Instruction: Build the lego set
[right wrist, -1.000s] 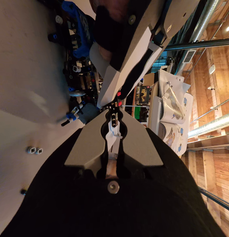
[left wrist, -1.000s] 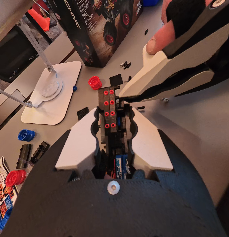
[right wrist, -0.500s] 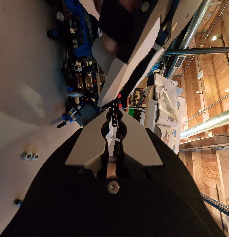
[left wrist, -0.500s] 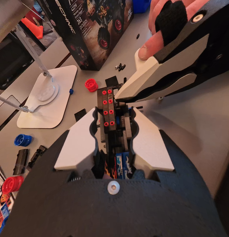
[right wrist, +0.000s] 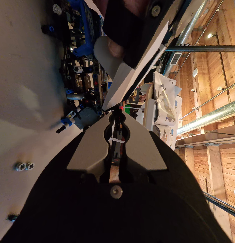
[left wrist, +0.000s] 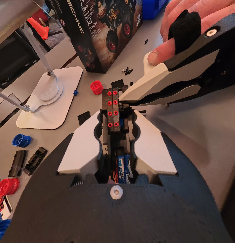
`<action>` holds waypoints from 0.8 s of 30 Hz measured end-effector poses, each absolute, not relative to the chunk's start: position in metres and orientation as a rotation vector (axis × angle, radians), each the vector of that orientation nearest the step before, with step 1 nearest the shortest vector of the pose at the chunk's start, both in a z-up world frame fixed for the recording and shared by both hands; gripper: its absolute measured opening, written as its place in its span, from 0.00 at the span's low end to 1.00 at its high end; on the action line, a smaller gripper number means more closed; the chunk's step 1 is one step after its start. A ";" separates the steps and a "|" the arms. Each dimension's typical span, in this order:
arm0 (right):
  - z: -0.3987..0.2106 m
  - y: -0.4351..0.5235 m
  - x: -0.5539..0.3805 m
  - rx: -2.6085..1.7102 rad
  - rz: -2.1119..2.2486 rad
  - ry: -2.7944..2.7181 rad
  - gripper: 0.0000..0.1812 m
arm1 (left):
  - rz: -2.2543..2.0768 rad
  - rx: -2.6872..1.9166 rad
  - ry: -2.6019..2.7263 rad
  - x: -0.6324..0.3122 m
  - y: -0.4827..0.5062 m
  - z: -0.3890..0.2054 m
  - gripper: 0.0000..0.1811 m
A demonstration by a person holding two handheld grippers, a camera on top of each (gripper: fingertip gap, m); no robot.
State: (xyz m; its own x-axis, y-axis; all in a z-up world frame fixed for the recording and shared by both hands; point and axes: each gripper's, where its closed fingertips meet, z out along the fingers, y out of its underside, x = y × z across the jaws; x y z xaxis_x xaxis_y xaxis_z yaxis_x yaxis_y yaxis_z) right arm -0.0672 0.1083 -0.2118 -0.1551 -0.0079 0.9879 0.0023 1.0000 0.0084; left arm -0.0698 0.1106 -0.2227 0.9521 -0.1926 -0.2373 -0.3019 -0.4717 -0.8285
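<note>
The left gripper (left wrist: 117,115) clamps the black lego assembly (left wrist: 114,118), which juts forward between its fingers above the table (left wrist: 180,131) and bears eight red pins. The right gripper (left wrist: 120,100), tips pinched together, meets the assembly's far right side; what it nips is hidden. Beyond lie two red hubs (left wrist: 96,87), a blue hub (left wrist: 21,140), then the set box (left wrist: 101,32).

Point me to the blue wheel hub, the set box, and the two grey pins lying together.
blue wheel hub (left wrist: 21,140), left wrist view, on its rim face.
set box (left wrist: 101,32), left wrist view, on its printed front.
two grey pins (right wrist: 24,166), right wrist view, where they meet.
</note>
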 end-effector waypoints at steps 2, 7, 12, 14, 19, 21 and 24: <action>-0.212 0.110 -0.068 -0.004 -0.009 -1.723 0.03 | 0.139 -2.075 0.348 -0.071 0.112 -0.223 0.23; -0.212 0.111 -0.067 -0.009 -0.001 -1.719 0.03 | 0.141 -2.070 0.354 -0.070 0.114 -0.223 0.23; -0.213 0.111 -0.067 -0.022 0.011 -1.710 0.03 | 0.161 -2.065 0.353 -0.070 0.114 -0.223 0.23; -0.213 0.111 -0.067 -0.030 0.026 -1.717 0.03 | 0.159 -2.067 0.356 -0.071 0.114 -0.223 0.23; -0.214 0.111 -0.066 -0.054 0.062 -1.769 0.03 | 0.137 -2.060 0.354 -0.071 0.115 -0.223 0.23; -0.217 0.111 -0.065 -0.070 0.080 -1.813 0.07 | 0.135 -2.059 0.357 -0.071 0.116 -0.223 0.22; -0.217 0.110 -0.061 -0.084 0.101 -1.844 0.11 | 0.132 -2.060 0.352 -0.072 0.117 -0.223 0.22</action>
